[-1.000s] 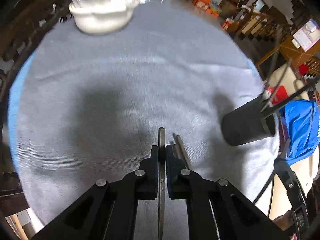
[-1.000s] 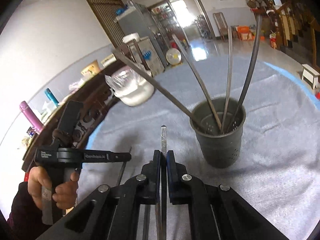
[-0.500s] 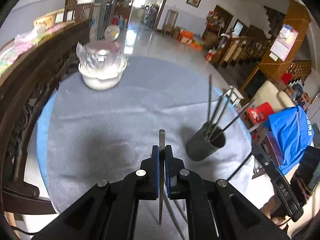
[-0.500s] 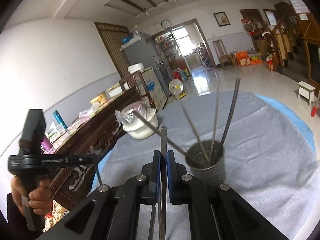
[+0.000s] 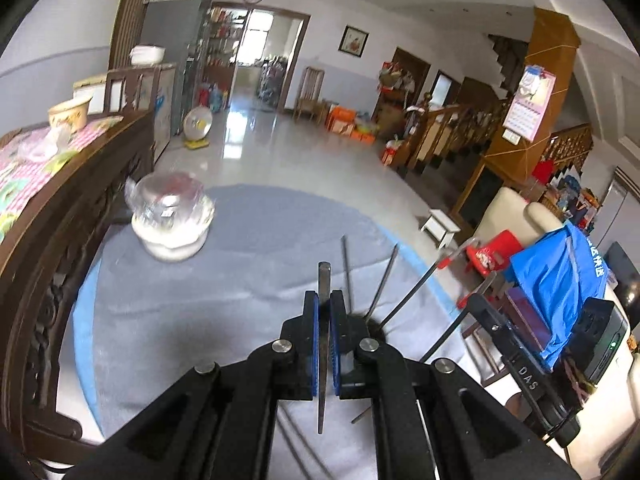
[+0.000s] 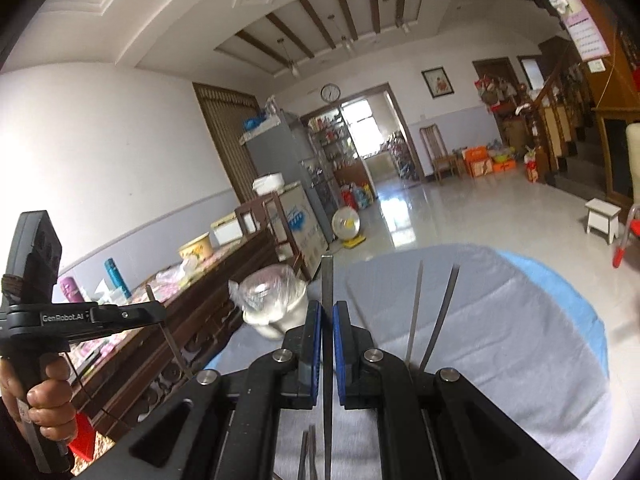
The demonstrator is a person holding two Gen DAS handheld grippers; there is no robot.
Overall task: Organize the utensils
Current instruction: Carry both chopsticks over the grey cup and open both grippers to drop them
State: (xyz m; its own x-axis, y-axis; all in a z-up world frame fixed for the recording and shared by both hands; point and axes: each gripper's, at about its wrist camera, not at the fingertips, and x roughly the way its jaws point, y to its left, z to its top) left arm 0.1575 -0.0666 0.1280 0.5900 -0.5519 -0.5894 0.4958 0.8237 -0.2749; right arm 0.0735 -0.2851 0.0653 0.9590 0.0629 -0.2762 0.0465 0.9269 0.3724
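Observation:
My left gripper (image 5: 324,300) is shut on a flat metal utensil handle (image 5: 324,280) that sticks up between the pads and hangs below them. My right gripper (image 6: 327,312) is shut on another flat metal utensil (image 6: 327,276), held upright. Both are raised above the round table with the grey cloth (image 5: 240,272). The dark utensil holder (image 5: 374,326) is mostly hidden behind my left fingers; several thin handles (image 5: 386,280) lean out of it. In the right wrist view two of those handles (image 6: 416,308) show just right of my fingers. The left gripper also shows in the right wrist view (image 6: 156,314).
A white bowl covered with clear plastic (image 5: 170,220) sits at the table's far left; it also shows in the right wrist view (image 6: 274,304). A dark wooden bench back (image 5: 60,248) borders the table on the left. A blue cloth-covered chair (image 5: 560,292) stands to the right.
Both grippers have lifted and tilted up, each keeping its utensil. The views swung from the table top to the room, and the holder slid down behind the fingers.

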